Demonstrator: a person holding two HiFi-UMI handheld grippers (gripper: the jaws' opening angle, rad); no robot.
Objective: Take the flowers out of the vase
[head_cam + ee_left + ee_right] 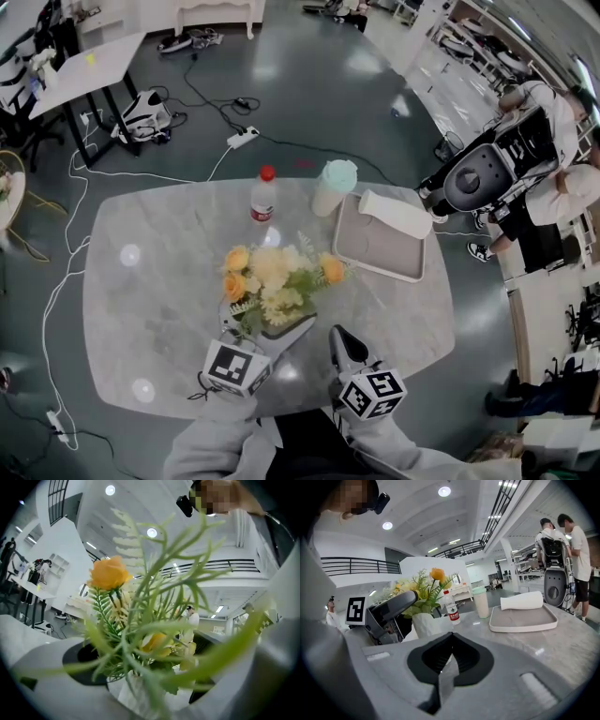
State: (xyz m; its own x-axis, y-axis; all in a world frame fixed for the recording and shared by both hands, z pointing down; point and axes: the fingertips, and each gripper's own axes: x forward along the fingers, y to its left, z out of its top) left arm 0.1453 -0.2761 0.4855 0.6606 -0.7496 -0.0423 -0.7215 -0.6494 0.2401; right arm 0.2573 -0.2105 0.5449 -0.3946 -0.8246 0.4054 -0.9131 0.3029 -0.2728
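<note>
Clearly steadying step: left fingers (42, 677) pressed on either side of white vase (133, 693), low on body, stems and leaves crowding between. Right fingers (497, 686) shut together, nothing held. Flowers (274, 272) not yet out; bunch upright in vase, near front edge of table (141, 281). Left gripper (267, 328) tilted upward from below; right gripper (342, 345) just beside it, low, pointing across table. Next, I reckon: right opens, reaches stems above rim, pinches, pulls straight up while left holds vase down.
</note>
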